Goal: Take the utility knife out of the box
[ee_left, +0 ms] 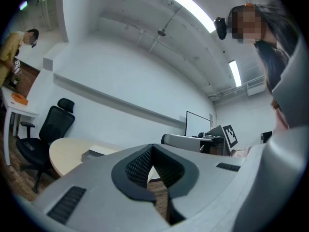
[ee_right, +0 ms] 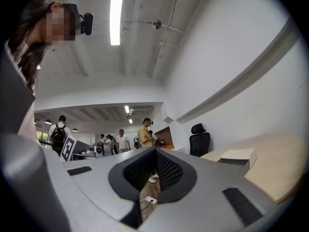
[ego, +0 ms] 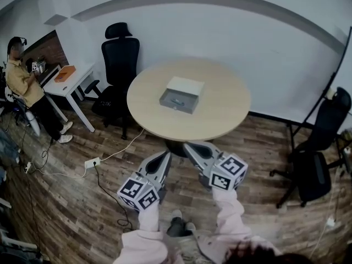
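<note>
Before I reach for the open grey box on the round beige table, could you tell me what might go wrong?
Both the left gripper and right gripper are shut, short of the round beige table; open them first. The shallow grey box may slide when the utility knife is lifted.

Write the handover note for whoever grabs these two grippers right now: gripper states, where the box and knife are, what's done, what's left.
Left gripper: jaws shut, empty, held over the floor, short of the round table.
Right gripper: jaws shut, empty, beside the left one, also short of the table.
Box: open, near the table's middle. The small bluish thing in its grey tray looks like the utility knife.
Done: nothing; the knife is untouched.
Left: reach over the table, open one gripper, grip the knife, lift it clear of the box.
</note>
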{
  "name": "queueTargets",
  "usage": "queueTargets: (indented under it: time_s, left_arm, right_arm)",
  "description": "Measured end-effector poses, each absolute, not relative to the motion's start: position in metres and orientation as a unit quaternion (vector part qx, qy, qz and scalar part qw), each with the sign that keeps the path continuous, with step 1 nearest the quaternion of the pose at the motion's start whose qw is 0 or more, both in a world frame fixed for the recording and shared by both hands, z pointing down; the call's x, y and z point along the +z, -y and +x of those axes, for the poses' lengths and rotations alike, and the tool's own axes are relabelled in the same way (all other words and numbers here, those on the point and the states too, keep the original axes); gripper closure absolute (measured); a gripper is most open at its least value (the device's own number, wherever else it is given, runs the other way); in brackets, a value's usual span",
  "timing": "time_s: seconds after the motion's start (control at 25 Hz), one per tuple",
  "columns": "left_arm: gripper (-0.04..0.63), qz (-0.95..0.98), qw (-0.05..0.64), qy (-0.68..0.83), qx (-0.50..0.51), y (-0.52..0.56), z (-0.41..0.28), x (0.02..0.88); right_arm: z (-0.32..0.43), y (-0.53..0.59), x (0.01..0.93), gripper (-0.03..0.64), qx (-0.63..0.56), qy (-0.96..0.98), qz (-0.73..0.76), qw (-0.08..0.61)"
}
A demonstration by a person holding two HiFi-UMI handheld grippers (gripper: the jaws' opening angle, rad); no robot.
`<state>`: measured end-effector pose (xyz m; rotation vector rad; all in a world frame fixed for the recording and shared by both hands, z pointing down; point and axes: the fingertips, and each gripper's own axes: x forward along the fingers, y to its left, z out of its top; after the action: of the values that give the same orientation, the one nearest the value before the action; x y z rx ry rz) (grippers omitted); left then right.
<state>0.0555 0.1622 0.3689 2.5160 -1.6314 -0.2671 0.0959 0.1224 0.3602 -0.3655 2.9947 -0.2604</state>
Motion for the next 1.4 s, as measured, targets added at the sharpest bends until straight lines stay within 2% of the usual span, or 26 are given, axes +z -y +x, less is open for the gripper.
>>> queueTargets:
  time_s: [1.4]
  left_arm:
    - [0.595,0.867,0.077,0.482,-0.093,-0.038,-0.020,0.382]
  right_arm:
    - [0.020,-0.013,0.382,0.627,-0.101,-0.981,-0.163,0.029]
